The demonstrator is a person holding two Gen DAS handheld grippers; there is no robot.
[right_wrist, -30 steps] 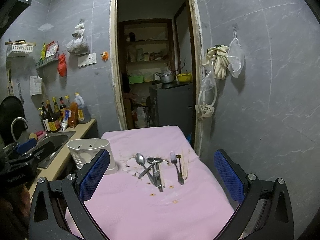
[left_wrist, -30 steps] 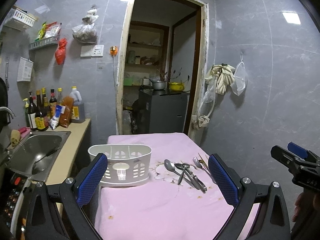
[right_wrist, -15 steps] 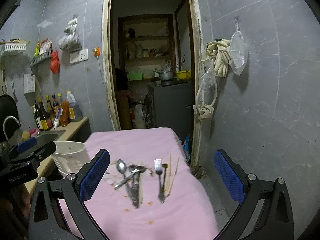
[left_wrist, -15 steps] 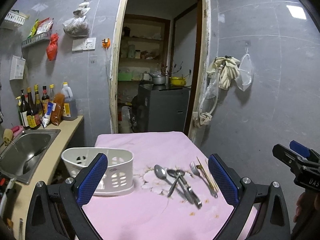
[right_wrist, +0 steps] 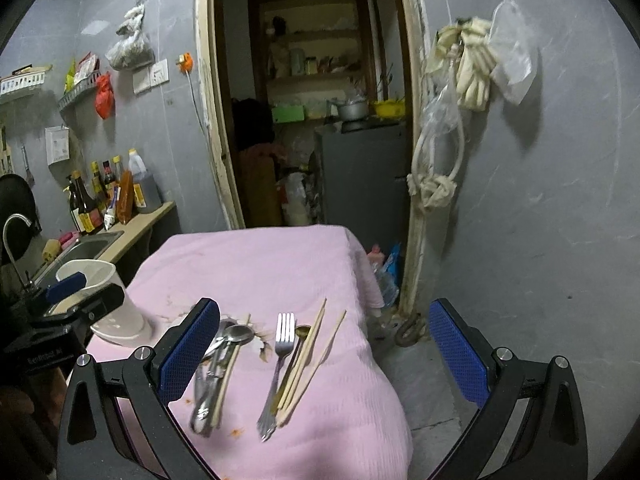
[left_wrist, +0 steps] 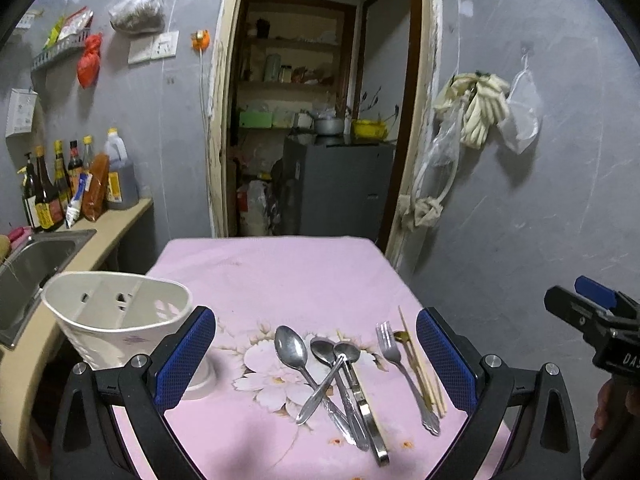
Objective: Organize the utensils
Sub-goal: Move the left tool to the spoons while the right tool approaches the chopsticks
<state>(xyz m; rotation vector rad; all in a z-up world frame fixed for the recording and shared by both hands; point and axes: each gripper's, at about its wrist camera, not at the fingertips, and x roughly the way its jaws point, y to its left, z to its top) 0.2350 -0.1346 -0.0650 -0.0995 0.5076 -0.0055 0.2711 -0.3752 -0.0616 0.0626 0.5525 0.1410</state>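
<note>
The table (left_wrist: 280, 272), draped in a pink flowered cloth, carries everything: a white slotted utensil holder (left_wrist: 116, 320) stands at its left edge near the sink, and the loose cutlery lies well apart from it toward the near right. Three spoons (left_wrist: 320, 364) cross one another in a tangle; just beside them lie a fork (right_wrist: 280, 356) and a pair of chopsticks (right_wrist: 312, 360). The metal pieces look light, stiff and slippery, so a pinch across the middle of a handle seems safest. The thin wooden chopsticks may roll and are probably best taken together. The left hand-held gripper (left_wrist: 316, 364) hovers over the spoons with its jaws spread wide, holding nothing. The right hand-held gripper (right_wrist: 324, 356) is equally wide and empty above the fork and chopsticks.
</note>
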